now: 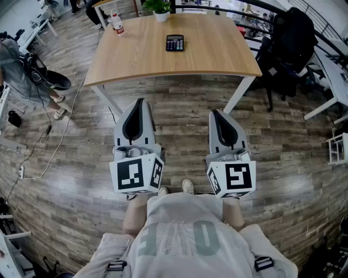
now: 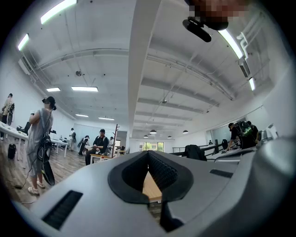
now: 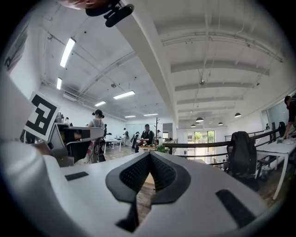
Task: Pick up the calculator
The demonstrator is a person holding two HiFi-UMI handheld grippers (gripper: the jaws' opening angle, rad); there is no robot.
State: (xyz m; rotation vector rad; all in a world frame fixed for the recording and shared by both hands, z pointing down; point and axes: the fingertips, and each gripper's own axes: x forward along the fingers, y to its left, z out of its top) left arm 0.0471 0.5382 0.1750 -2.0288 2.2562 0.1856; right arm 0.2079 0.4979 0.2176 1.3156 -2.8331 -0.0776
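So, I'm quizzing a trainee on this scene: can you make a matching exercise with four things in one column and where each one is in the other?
Things:
1. calculator
2. bottle
3. potted plant
4. left gripper

Places:
A. at the far left corner of the table
B. over the floor, short of the table's near edge
C. on the open tabletop, away from the edges
D. at the middle of the table's far edge

Pairs: 1-C, 2-A, 3-D, 4-B

Calculator [image 1: 174, 42] keys seemingly too small
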